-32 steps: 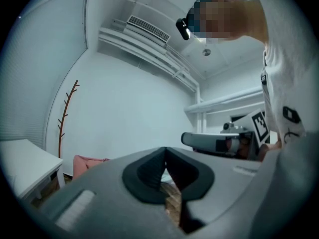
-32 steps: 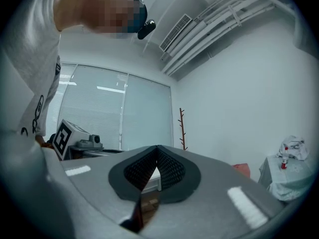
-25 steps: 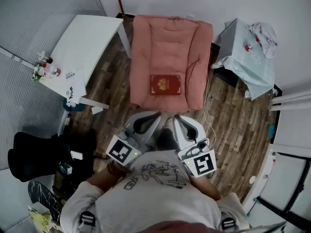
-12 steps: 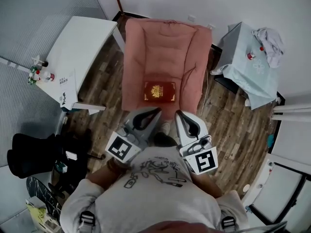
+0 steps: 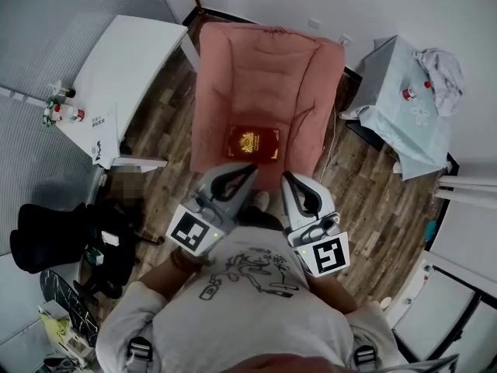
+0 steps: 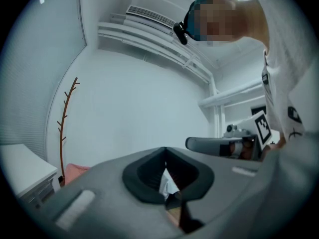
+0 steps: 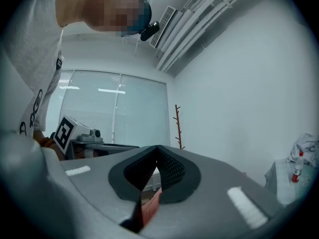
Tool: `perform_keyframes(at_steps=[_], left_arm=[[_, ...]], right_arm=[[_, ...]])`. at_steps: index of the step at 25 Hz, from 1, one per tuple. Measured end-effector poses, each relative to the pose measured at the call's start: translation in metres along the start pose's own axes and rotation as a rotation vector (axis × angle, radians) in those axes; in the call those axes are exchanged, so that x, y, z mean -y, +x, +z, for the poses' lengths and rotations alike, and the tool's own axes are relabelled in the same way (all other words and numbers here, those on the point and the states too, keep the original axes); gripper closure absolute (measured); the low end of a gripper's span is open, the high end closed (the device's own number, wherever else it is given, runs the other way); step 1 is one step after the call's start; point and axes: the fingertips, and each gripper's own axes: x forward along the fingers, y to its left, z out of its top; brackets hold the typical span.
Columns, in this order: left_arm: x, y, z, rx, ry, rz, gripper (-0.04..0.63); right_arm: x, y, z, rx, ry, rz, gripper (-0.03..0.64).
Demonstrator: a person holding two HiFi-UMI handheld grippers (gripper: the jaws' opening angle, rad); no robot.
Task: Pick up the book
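Left tongs (image 5: pixel 248 169), right tongs (image 5: pixel 286 177): jaws together, empty. Book (image 5: pixel 253 143) just ahead, clear of both tips, near armchair (image 5: pixel 264 68) front edge.

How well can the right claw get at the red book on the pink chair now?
Probably yes. The book lies flat and uncovered on the pink chair, just ahead of the right claw, nothing between them. But the jaws are shut and must open first.

The book (image 5: pixel 253 142) sits on the armchair (image 5: pixel 264 68) seat. From it, the desk (image 5: pixel 136 61) is out at 10 o'clock, the side table (image 5: pixel 400 103) at 2, and the left gripper (image 5: pixel 248 168) and right gripper (image 5: pixel 286 176) are close by at 6.
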Motion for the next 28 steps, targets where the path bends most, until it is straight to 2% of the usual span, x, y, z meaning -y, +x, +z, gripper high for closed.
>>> perform_keyframes(at_steps=[5, 10, 14, 17, 22, 28], left_arm=[[-0.014, 0.008, -0.011, -0.021, -0.005, -0.001, 0.591], [-0.039, 0.015, -0.025, -0.044, -0.043, -0.004, 0.591], [-0.057, 0.025, -0.040, -0.058, -0.035, -0.018, 0.591], [-0.069, 0.025, -0.061, -0.094, -0.059, -0.031, 0.575], [-0.093, 0.033, -0.098, -0.133, -0.100, -0.051, 0.545], [-0.135, 0.037, -0.172, -0.240, -0.136, -0.043, 0.508]], right_arm=[[0.010, 0.011, -0.014, -0.026, 0.004, -0.001, 0.611], [0.023, 0.034, -0.034, -0.063, 0.010, -0.011, 0.611], [0.037, 0.050, -0.056, -0.096, 0.005, -0.013, 0.611], [0.042, 0.058, -0.077, -0.126, 0.014, -0.024, 0.608], [0.055, 0.075, -0.121, -0.189, 0.046, -0.038, 0.564], [0.072, 0.097, -0.186, -0.285, 0.076, -0.046, 0.521]])
